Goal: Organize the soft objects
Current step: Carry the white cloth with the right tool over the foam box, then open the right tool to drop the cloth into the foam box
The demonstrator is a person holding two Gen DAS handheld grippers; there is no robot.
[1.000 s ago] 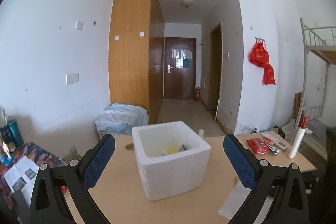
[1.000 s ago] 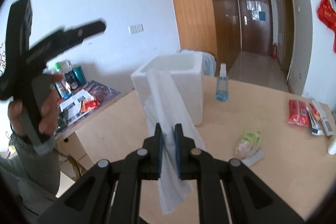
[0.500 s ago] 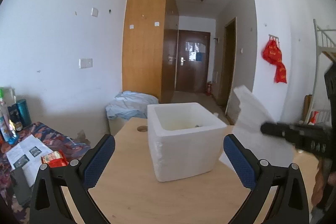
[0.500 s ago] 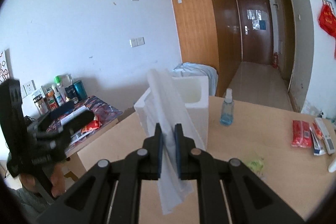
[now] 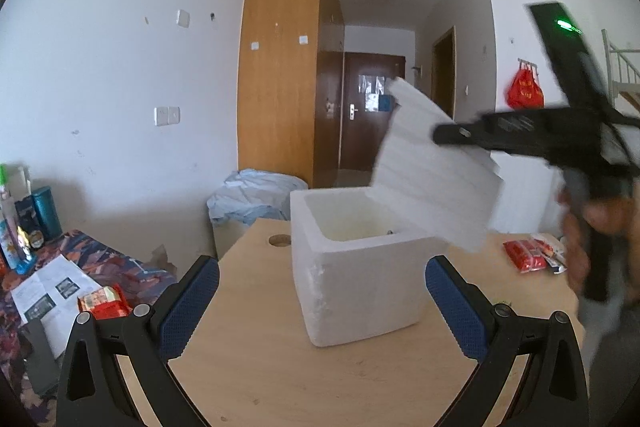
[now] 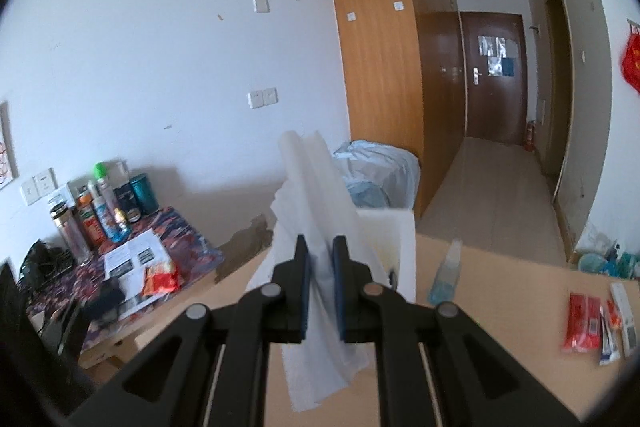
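Note:
A white foam box stands open-topped on the wooden table. My left gripper is open, its blue pads apart on either side of the box's near face, holding nothing. My right gripper is shut on a white cloth sheet that sticks up above the pads and hangs below them. In the left wrist view the same white cloth sheet hovers over the box's right rim, pinched by the right gripper, which a hand holds at the right. The foam box lies just behind the cloth.
A blue spray bottle stands on the table right of the box. Red packets and small tubes lie at the far right. A low side table with bottles, leaflets and a red snack pack stands at the left. A cable hole sits beside the box.
My right gripper has carried the cloth up and across until it hangs over the box's right rim. The left gripper has sunk a little, so the box's inside shows less.

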